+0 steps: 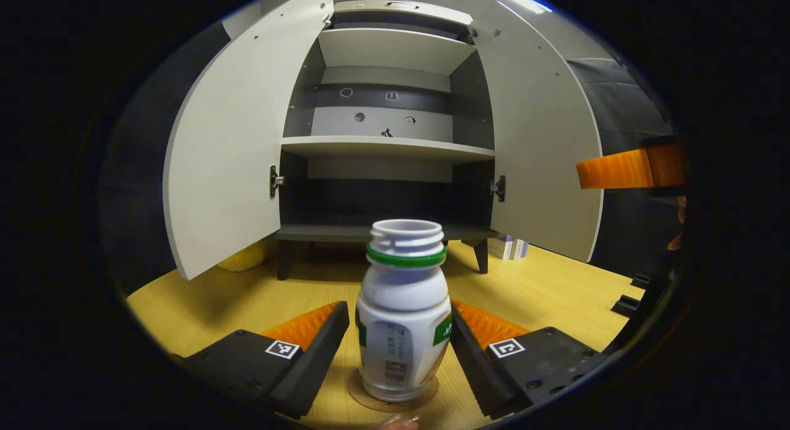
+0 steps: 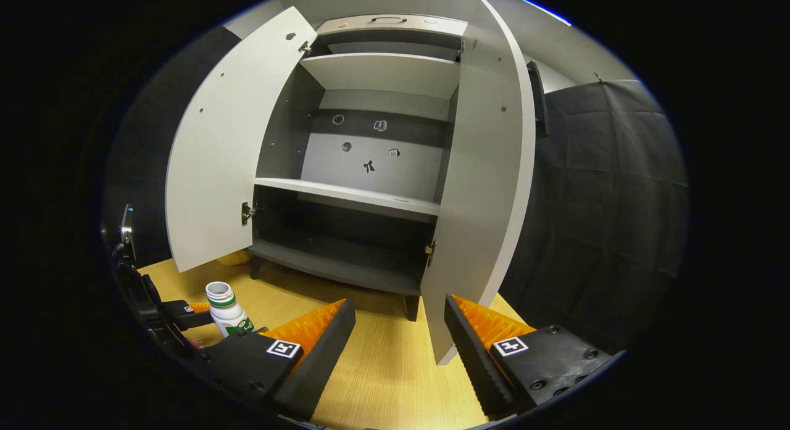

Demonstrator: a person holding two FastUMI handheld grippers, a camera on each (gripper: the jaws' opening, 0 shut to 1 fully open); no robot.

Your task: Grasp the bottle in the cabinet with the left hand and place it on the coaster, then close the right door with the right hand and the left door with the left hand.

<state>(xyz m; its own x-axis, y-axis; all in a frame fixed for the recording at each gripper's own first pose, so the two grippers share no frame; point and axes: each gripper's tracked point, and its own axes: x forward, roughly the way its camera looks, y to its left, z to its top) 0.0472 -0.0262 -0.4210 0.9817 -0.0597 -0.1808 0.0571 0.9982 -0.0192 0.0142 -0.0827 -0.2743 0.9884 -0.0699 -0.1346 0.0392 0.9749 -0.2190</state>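
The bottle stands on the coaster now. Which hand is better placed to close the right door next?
The right. Its gripper is open and the right door's lower edge sits just ahead of its jaws. The left gripper flanks the bottle on the coaster.

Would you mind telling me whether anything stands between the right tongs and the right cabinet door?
Nothing visible does. In the right gripper view the right tongs are open, and the right door's lower edge hangs just ahead of them over bare tabletop. The bottle stands off to the left, by the left tongs.
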